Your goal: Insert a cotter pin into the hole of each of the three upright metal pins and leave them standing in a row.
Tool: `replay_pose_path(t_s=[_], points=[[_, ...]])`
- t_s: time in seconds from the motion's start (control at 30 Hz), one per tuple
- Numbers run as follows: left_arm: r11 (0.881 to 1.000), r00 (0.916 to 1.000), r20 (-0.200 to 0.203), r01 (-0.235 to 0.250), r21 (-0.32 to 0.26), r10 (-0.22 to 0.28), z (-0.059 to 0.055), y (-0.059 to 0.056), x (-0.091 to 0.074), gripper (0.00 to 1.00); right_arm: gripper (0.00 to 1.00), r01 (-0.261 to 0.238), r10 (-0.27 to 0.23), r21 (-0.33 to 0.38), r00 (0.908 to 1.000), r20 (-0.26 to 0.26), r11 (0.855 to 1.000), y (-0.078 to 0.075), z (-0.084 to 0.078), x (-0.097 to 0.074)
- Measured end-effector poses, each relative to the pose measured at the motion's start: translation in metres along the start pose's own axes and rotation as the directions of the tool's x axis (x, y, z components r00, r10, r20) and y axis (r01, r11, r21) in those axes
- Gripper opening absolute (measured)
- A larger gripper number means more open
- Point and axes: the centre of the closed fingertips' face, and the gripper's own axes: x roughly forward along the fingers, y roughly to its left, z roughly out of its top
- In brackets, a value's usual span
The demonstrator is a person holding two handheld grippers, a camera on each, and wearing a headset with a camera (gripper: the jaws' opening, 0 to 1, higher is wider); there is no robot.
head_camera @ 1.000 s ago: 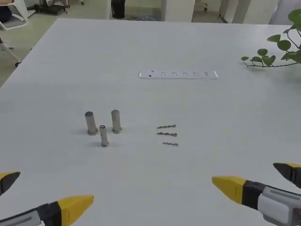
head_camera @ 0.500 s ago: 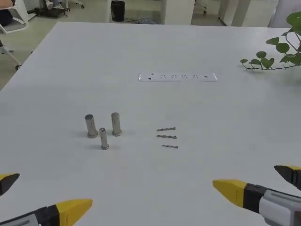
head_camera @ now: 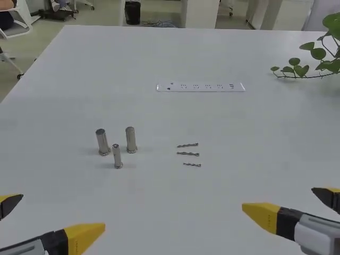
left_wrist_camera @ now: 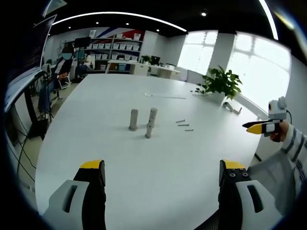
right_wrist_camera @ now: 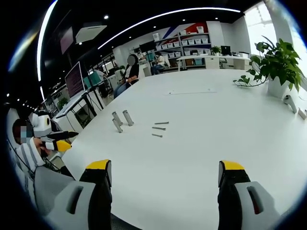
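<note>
Three upright metal pins (head_camera: 116, 145) stand in a tight cluster on the white table (head_camera: 175, 196), left of centre; they also show in the left gripper view, pins (left_wrist_camera: 143, 121), and the right gripper view, pins (right_wrist_camera: 121, 119). Three cotter pins (head_camera: 189, 154) lie flat in a short column to their right, cotter pins (left_wrist_camera: 184, 125) and cotter pins (right_wrist_camera: 159, 128). My left gripper (head_camera: 50, 217) hovers open at the near left edge, empty. My right gripper (head_camera: 289, 204) hovers open at the near right, empty. Both are well short of the parts.
A white power strip (head_camera: 201, 86) lies farther back on the table. A potted plant (head_camera: 315, 56) trails leaves at the far right corner. Chairs, desks and shelves stand beyond the table's far edge, with a person seated there (right_wrist_camera: 130, 69).
The head view has shifted slightly, so everything sits a little lower in the picture. Both grippers stay open and roughly where they were.
</note>
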Motion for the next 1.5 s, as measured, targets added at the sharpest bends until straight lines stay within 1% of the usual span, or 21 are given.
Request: replay_pose_path(t_s=[0.23, 0.4, 0.5, 0.67, 0.83, 1.03, 1.2, 1.3, 1.5], points=[[1.000, 1.0000, -0.002, 0.001, -0.002, -0.001, 0.000, 0.002, 0.000, 0.98, 0.91, 0.000, 0.000, -0.005, 1.0000, 0.000, 1.000, 0.001, 0.002, 0.000], [1.000, 1.0000, 0.002, 0.006, -0.025, -0.006, 0.001, 0.003, 0.001, 0.97, 0.91, -0.001, 0.001, -0.006, 1.0000, -0.003, 1.000, 0.002, 0.002, 0.001], [1.000, 0.9999, -0.008, 0.006, -0.016, -0.006, 0.000, 0.003, 0.002, 0.97, 0.91, 0.000, 0.000, -0.007, 1.0000, -0.008, 1.000, 0.002, 0.001, 0.001], [1.000, 0.9999, -0.004, 0.010, -0.017, -0.010, 0.003, 0.004, 0.004, 0.96, 0.91, 0.005, -0.005, -0.009, 0.9999, -0.013, 1.000, 0.000, 0.001, 0.001], [1.000, 0.9999, -0.009, 0.013, -0.013, -0.013, 0.004, 0.006, 0.008, 0.96, 0.90, 0.005, -0.005, -0.015, 0.9999, -0.013, 1.000, 0.000, 0.002, 0.001], [1.000, 0.9997, -0.001, 0.026, -0.004, -0.026, 0.013, 0.007, 0.016, 0.95, 0.90, 0.007, -0.008, -0.017, 0.9998, -0.017, 1.000, 0.000, 0.002, 0.002], [0.999, 0.9991, -0.005, 0.043, 0.017, -0.042, 0.020, 0.007, 0.030, 0.95, 0.89, 0.006, -0.006, -0.018, 0.9996, -0.027, 1.000, 0.001, 0.001, 0.003], [0.999, 0.9989, 0.000, 0.047, 0.025, -0.047, 0.026, 0.009, 0.037, 0.94, 0.88, 0.003, -0.004, -0.019, 0.9994, -0.034, 1.000, 0.002, 0.000, 0.003], [0.998, 0.9983, 0.006, 0.058, 0.038, -0.058, 0.036, 0.010, 0.050, 0.93, 0.88, 0.016, -0.017, -0.027, 0.9993, -0.033, 1.000, -0.001, 0.002, 0.003]])
